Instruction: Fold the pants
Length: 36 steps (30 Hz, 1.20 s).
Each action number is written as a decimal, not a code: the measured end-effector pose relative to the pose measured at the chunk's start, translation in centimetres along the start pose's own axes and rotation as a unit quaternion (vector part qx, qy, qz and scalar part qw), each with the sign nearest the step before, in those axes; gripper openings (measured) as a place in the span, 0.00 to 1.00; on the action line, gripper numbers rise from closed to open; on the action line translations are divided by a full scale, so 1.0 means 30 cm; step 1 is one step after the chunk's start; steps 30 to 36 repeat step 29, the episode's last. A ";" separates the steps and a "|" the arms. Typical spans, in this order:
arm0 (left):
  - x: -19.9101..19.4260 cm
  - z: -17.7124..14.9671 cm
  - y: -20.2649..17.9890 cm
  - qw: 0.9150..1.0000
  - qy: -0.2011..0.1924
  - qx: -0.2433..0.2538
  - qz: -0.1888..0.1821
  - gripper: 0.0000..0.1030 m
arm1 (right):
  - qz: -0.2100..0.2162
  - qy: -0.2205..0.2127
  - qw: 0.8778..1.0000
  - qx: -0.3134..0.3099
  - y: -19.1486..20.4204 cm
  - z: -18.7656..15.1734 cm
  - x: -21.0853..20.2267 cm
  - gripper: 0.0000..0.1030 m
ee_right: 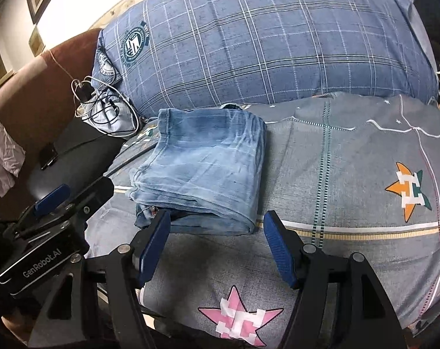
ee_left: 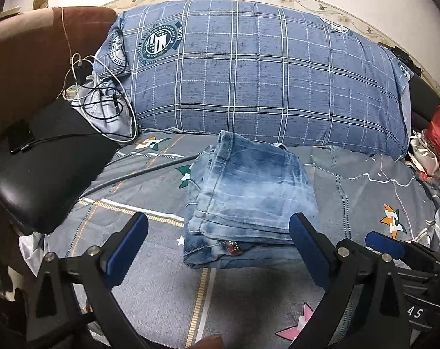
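The light blue jeans [ee_left: 246,195] lie folded into a compact stack on the grey bedsheet [ee_left: 150,261], just in front of the big blue plaid pillow. They also show in the right wrist view [ee_right: 202,171]. My left gripper [ee_left: 218,241] is open and empty, its blue pads either side of the stack's near edge, not touching it. My right gripper [ee_right: 217,238] is open and empty at the stack's near right corner. The right gripper's tip shows in the left wrist view [ee_left: 386,244], and the left gripper shows in the right wrist view [ee_right: 52,200].
A blue plaid pillow [ee_left: 263,69] fills the back. A black cushion [ee_left: 39,168] and brown headboard [ee_left: 25,49] stand on the left, with tangled charger cables [ee_left: 103,99]. Red and white bags [ee_left: 438,133] lie at the right edge.
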State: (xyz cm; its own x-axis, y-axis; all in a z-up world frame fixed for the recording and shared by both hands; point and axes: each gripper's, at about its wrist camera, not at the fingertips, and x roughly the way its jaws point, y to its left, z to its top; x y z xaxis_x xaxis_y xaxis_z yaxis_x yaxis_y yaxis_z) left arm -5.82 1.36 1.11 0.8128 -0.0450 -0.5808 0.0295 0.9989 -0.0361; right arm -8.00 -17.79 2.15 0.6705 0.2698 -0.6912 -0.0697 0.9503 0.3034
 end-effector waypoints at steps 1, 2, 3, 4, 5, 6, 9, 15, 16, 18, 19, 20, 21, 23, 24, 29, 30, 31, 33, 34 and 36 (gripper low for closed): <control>0.002 0.000 0.002 1.000 0.002 -0.002 0.000 0.95 | 0.001 0.000 1.000 -0.001 0.001 0.001 0.001 0.65; 0.005 0.000 0.003 1.000 0.003 -0.003 0.000 0.95 | 0.001 0.000 1.000 -0.001 0.000 0.001 0.000 0.65; 0.007 0.002 0.004 1.000 0.003 -0.004 0.001 0.95 | 0.001 0.000 1.000 -0.001 -0.001 0.001 0.000 0.65; 0.008 0.003 0.005 1.000 0.003 -0.005 0.002 0.95 | 0.001 0.001 1.000 0.000 -0.001 0.001 0.000 0.65; 0.010 0.004 0.004 1.000 0.004 -0.007 0.001 0.95 | 0.002 0.002 1.000 -0.001 -0.003 0.002 0.001 0.65; 0.012 0.003 0.005 1.000 0.005 -0.007 0.001 0.95 | 0.002 0.002 1.000 0.000 -0.004 0.003 0.001 0.66; 0.019 0.000 -0.002 1.000 0.008 -0.005 0.008 0.95 | 0.001 0.003 1.000 0.002 -0.005 0.005 0.004 0.66; 0.025 -0.002 -0.002 1.000 0.012 -0.003 0.011 0.95 | -0.001 0.007 1.000 0.006 -0.013 0.006 0.017 0.66; 0.025 -0.001 0.000 1.000 0.012 -0.004 0.011 0.95 | 0.000 0.007 1.000 0.007 -0.013 0.007 0.017 0.66; 0.023 0.000 0.004 1.000 0.011 -0.006 0.012 0.95 | -0.001 0.007 1.000 0.006 -0.013 0.006 0.017 0.66; 0.024 0.001 0.004 1.000 0.012 -0.007 0.012 0.95 | -0.002 0.006 1.000 0.006 -0.013 0.007 0.016 0.66; 0.024 0.000 0.005 1.000 0.012 -0.007 0.013 0.95 | -0.003 0.005 1.000 0.006 -0.012 0.004 0.016 0.66; 0.025 0.000 0.007 1.000 0.013 -0.007 0.013 0.95 | -0.003 0.006 1.000 0.007 -0.013 0.005 0.016 0.66; 0.026 0.000 0.006 1.000 0.011 -0.003 0.015 0.95 | -0.003 0.006 1.000 0.008 -0.016 0.006 0.016 0.66; 0.028 -0.001 0.004 1.000 0.010 0.001 0.017 0.95 | -0.003 0.006 1.000 0.008 -0.016 0.005 0.017 0.66; 0.040 -0.005 0.003 1.000 0.017 0.005 0.022 0.95 | -0.004 0.007 1.000 0.007 -0.019 0.006 0.016 0.66; 0.040 -0.005 0.003 1.000 0.017 0.005 0.022 0.95 | -0.004 0.007 1.000 0.007 -0.019 0.006 0.016 0.66; 0.040 -0.005 0.003 1.000 0.017 0.005 0.022 0.95 | -0.004 0.007 1.000 0.007 -0.019 0.006 0.016 0.66; 0.040 -0.005 0.003 1.000 0.017 0.005 0.022 0.95 | -0.004 0.007 1.000 0.007 -0.019 0.006 0.016 0.66; 0.040 -0.005 0.003 1.000 0.017 0.005 0.022 0.95 | -0.004 0.007 1.000 0.007 -0.019 0.006 0.016 0.66; 0.040 -0.005 0.003 1.000 0.017 0.005 0.022 0.95 | -0.004 0.007 1.000 0.007 -0.019 0.006 0.016 0.66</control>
